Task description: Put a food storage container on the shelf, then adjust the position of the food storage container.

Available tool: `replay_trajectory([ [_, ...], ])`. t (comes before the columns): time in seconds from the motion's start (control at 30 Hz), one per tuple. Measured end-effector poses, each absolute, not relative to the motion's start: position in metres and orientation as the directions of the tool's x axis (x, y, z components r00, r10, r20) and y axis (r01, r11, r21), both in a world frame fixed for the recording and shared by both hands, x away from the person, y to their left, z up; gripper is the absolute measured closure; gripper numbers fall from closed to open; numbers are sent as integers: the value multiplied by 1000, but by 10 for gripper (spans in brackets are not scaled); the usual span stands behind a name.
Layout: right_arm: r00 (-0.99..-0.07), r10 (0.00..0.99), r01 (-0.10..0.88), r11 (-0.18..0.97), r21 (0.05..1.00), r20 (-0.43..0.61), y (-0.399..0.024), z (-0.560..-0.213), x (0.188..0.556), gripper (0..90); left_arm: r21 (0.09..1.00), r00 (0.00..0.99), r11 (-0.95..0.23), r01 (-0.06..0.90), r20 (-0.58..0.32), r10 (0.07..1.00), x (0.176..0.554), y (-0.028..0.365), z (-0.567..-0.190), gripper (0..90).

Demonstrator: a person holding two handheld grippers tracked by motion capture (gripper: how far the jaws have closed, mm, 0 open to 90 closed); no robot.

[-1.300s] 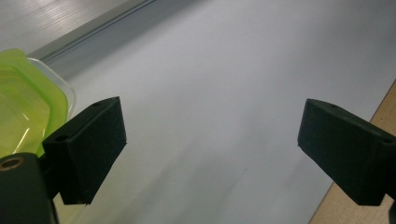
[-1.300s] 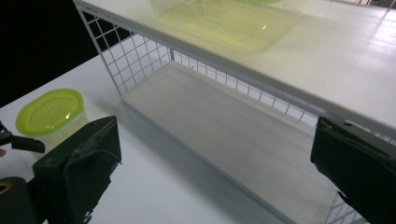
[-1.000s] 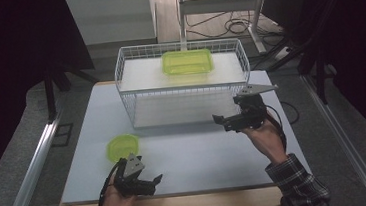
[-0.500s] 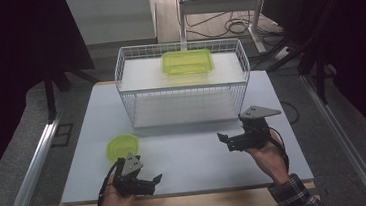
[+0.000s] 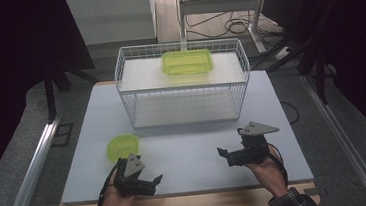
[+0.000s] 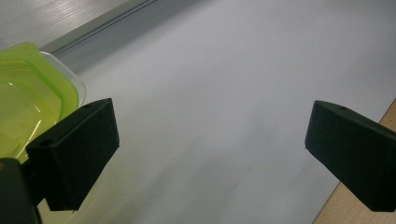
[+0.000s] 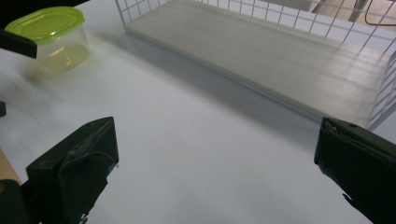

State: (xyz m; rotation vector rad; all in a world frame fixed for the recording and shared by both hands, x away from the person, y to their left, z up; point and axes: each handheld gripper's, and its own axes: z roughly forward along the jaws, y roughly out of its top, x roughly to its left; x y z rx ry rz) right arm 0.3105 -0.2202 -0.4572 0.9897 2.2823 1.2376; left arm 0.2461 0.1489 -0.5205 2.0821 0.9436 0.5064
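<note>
- A matte white table [image 5: 195,152] fills the middle of the high view, with a pale wooden edge along the bottom.
- A white wire rack [image 5: 183,83] stands at the upper centre of the table. It is box-shaped, made of a thin grid, and has two flat white shelves.
- A rectangular tub [image 5: 187,61] with a glossy lime-green lid sits on the rack's top shelf, in the upper centre of the frame.
- A small tub [image 5: 121,147] sits on the table at lower left. It is clear plastic with a many-sided lime-green lid.
- The left gripper [image 5: 150,184] is black plastic and is held in a hand at the lower left of the high view. Its jaws stand wide apart and hold nothing.
- The small tub lies just beside the left gripper, up and to the left of it. In the left gripper view the tub [image 6: 28,98] shows at the left edge, behind the left jaw and outside the gap.
- The right gripper [image 5: 224,155] is held at the lower right, with a grey three-cornered plate on top. Its jaws are spread wide over bare table.
- In the right gripper view the small tub [image 7: 49,37] is in the upper left corner, well apart from the jaws, and the rack [image 7: 261,51] crosses the top.
- No brand, label or writing can be read on anything.
</note>
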Motion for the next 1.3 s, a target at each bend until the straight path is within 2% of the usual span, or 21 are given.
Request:
replay_trajectory([
  [0.3, -679, 734, 460, 393, 796, 30, -226, -487, 302, 0, 784, 645, -427, 450, 45, 762, 246, 147, -521, 25],
  [0.53, -674, 738, 477, 403, 781, 31, -226, -494, 304, 0, 791, 643, -405, 458, 21, 766, 248, 151, -514, 19],
  [0.6, -675, 737, 480, 405, 778, 33, -227, -496, 305, 1, 800, 637, -375, 468, -11, 770, 249, 155, -510, 33],
  [0.67, -675, 737, 485, 407, 774, 35, -227, -497, 306, 1, 797, 631, -379, 470, -2, 776, 252, 158, -507, 56],
  [0.73, -676, 736, 488, 408, 772, 38, -228, -499, 306, 2, 797, 627, -378, 470, 0, 779, 254, 162, -503, 112],
  [0.77, -679, 734, 488, 415, 768, 35, -228, -500, 307, 4, 802, 626, -369, 471, -9, 780, 255, 164, -501, 201],
  [0.8, -679, 734, 488, 415, 768, 35, -228, -500, 307, 4, 804, 629, -359, 474, -24, 777, 257, 167, -499, 201],
  [0.93, -685, 728, 478, 432, 765, 17, -227, -501, 306, 6, 808, 621, -321, 493, -69, 781, 263, 177, -495, 453],
  [1.13, -695, 719, 464, 461, 756, -12, -225, -502, 305, 9, 802, 576, -310, 511, -51, 816, 275, 195, -489, 749],
  [1.23, -696, 717, 463, 466, 754, -15, -225, -503, 305, 10, 799, 556, -300, 521, -51, 830, 281, 206, -488, 872],
  [1.3, -696, 718, 462, 468, 753, -19, -225, -504, 306, 11, 795, 539, -291, 532, -53, 841, 285, 214, -488, 900],
])
